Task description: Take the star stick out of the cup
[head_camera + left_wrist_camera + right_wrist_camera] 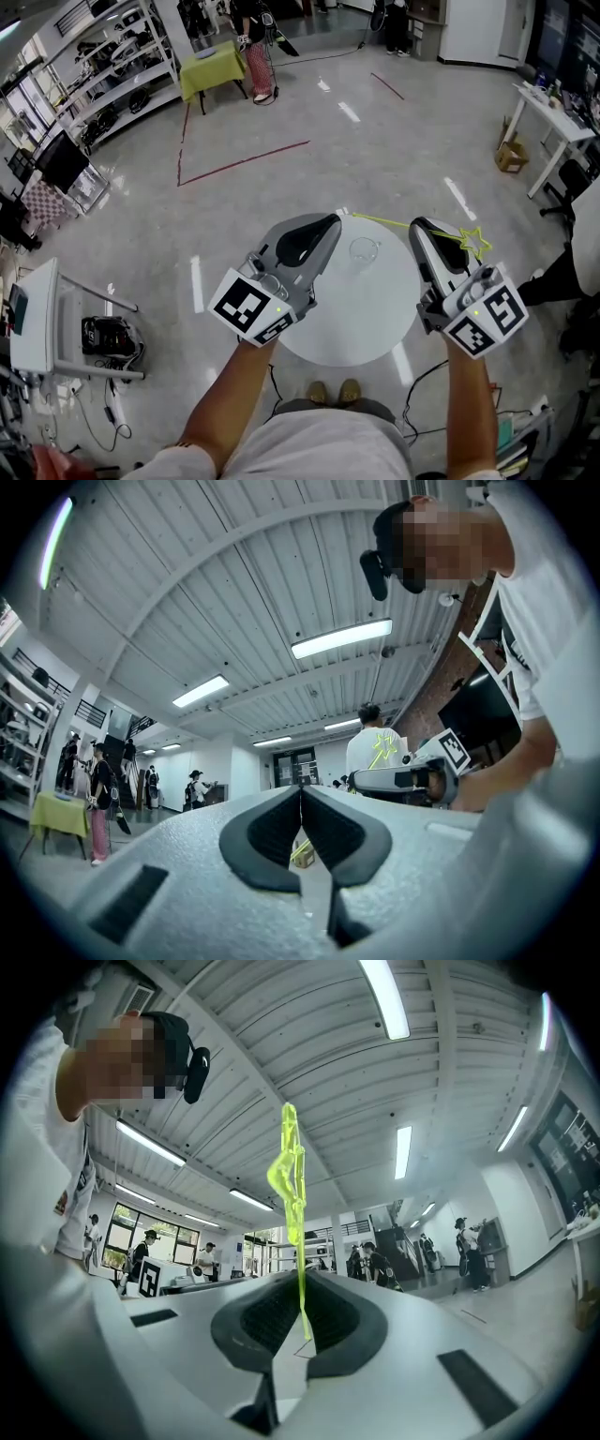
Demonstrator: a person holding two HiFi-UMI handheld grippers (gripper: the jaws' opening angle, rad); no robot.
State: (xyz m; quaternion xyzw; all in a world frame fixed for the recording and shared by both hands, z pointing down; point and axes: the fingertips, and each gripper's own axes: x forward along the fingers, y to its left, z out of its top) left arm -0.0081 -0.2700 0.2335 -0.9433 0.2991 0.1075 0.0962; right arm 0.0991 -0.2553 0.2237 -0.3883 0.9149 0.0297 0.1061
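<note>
- Left tool (330, 223): jaws pressed together, nothing between them; held over the worktop's left side.
- Worktop (347, 328): round, white.
- Cup (364, 249): clear, upright on the worktop, between the two tools.
- Stick (287, 1177): yellow-green, out of the cup, in the air above the worktop; star end at right.
- Right tool (418, 226): jaws nearly closed, pinching the stick's thin shaft.

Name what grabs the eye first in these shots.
The neon yellow-green star stick stands out first, pinched between the shut jaws of the right gripper and already out of the clear cup. The cup sits on the round white table below both grippers. The left gripper is shut on nothing.
</note>
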